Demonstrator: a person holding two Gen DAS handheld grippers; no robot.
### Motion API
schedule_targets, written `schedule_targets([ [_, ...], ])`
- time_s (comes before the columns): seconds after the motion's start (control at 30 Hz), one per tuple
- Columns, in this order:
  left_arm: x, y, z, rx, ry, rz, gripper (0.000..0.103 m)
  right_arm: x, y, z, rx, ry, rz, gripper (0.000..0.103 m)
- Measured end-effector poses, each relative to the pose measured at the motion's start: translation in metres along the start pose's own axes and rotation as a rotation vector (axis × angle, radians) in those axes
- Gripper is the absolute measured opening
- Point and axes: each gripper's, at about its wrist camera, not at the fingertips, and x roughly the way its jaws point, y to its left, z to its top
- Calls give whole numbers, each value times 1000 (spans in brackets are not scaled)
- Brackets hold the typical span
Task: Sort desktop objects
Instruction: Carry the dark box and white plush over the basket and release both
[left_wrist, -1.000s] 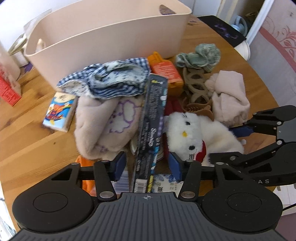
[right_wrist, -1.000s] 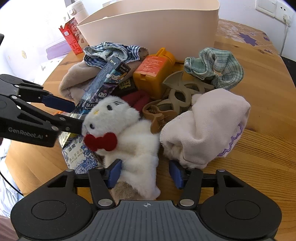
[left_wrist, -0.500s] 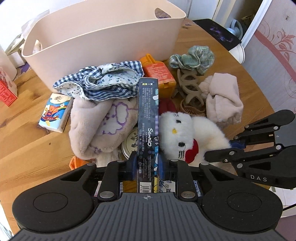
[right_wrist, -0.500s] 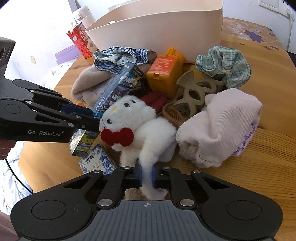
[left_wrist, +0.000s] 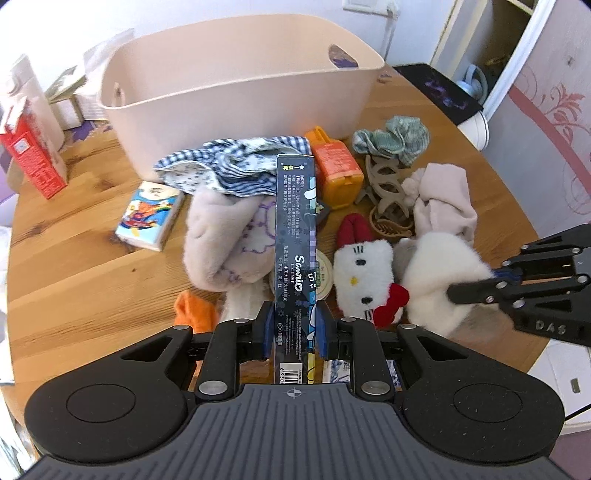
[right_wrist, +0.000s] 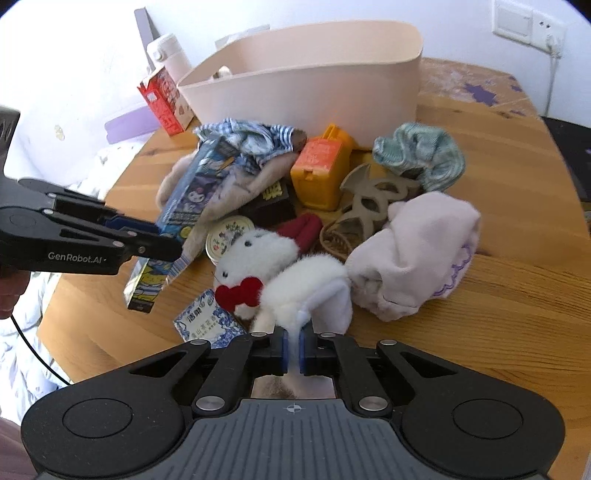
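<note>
My left gripper (left_wrist: 293, 330) is shut on a long dark blue Sanrio box (left_wrist: 295, 236) and holds it lifted above the pile; the box also shows in the right wrist view (right_wrist: 192, 199), with the left gripper (right_wrist: 162, 240) at the left. My right gripper (right_wrist: 291, 350) is shut on the back end of a white plush cat with a red bow (right_wrist: 280, 277), raised off the table; the plush (left_wrist: 399, 280) and right gripper (left_wrist: 476, 284) also show in the left wrist view. A large beige basket (left_wrist: 236, 92) stands behind the pile, also in the right wrist view (right_wrist: 306, 96).
On the round wooden table (left_wrist: 74, 288) lie a checked blue cloth (left_wrist: 229, 166), pink fleece (left_wrist: 225, 240), orange container (left_wrist: 336, 170), green scrunchie (left_wrist: 395, 138), beige hair claws (left_wrist: 388, 188), pink cloth (right_wrist: 417, 258), round tin (right_wrist: 229, 238), small cartoon box (left_wrist: 147, 218) and red carton (left_wrist: 33, 162).
Both grippers were open a second ago, closed on the box and the plush, and have since lifted them up from the pile.
</note>
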Motion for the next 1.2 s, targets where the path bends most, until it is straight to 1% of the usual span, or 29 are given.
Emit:
schedule_targets([
  [0.3, -25, 22, -4, -48, -27, 37, 23, -30, 4, 20, -9, -86, -52, 5],
  [0.53, -47, 38, 4, -90, -83, 65, 23, -51, 6, 44, -43, -165, -70, 5],
  [0.7, -58, 46, 19, -107, -120, 109, 23, -61, 4, 67, -71, -213, -75, 5],
  [0.87, -64, 54, 39, -121, -155, 145, 23, -65, -4, 94, -127, -229, -94, 5],
  [0.97, -67, 60, 53, -134, -176, 162, 23, -68, -11, 111, -153, -245, -102, 5],
  [1.1, -67, 63, 75, -127, -197, 189, 23, -68, -19, 133, -179, -272, -110, 5],
  [1.2, -64, 66, 92, -133, -207, 195, 23, -65, -24, 148, -202, -283, -113, 5],
])
